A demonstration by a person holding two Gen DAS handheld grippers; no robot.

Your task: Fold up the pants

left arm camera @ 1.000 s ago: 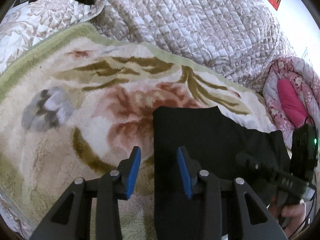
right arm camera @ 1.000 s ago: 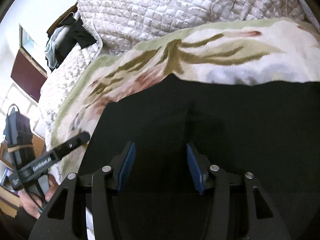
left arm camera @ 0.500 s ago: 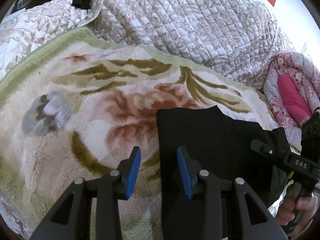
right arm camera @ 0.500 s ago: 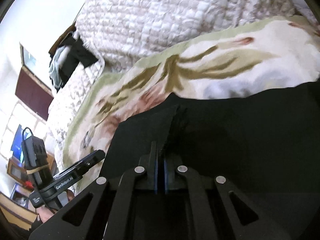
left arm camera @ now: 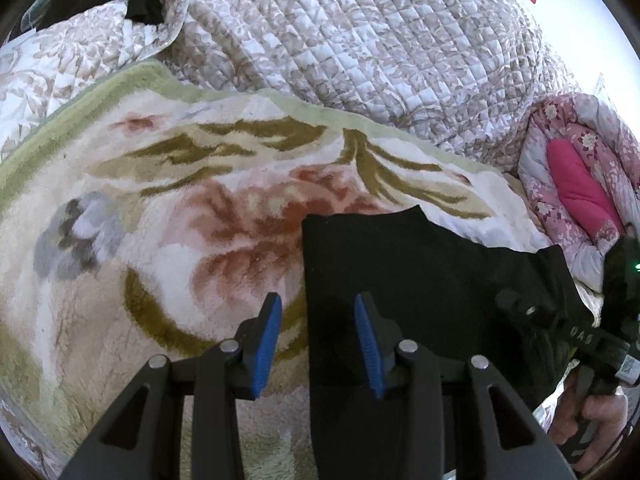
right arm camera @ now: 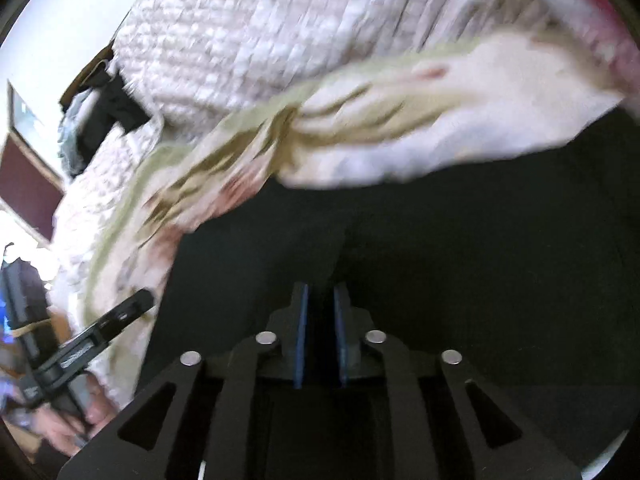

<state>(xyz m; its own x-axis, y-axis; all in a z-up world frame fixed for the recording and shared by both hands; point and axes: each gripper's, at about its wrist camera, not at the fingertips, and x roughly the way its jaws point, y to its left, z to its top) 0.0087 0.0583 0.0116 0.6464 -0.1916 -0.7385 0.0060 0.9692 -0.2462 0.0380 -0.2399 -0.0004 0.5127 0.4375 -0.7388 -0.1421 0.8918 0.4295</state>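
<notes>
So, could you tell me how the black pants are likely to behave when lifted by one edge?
The black pants will probably drape and sag, since they lie limp and flat on the floral blanket. They look thin, so likely light. The plush pile may drag on them slightly.

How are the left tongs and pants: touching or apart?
Cannot tell. Left wrist view: open left tongs straddle the pants edge; height above fabric unreadable.

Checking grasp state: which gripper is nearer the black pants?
Right. The right gripper sits over the black pants, jaws nearly closed on a fold. The left gripper is open, straddling their left edge.
</notes>
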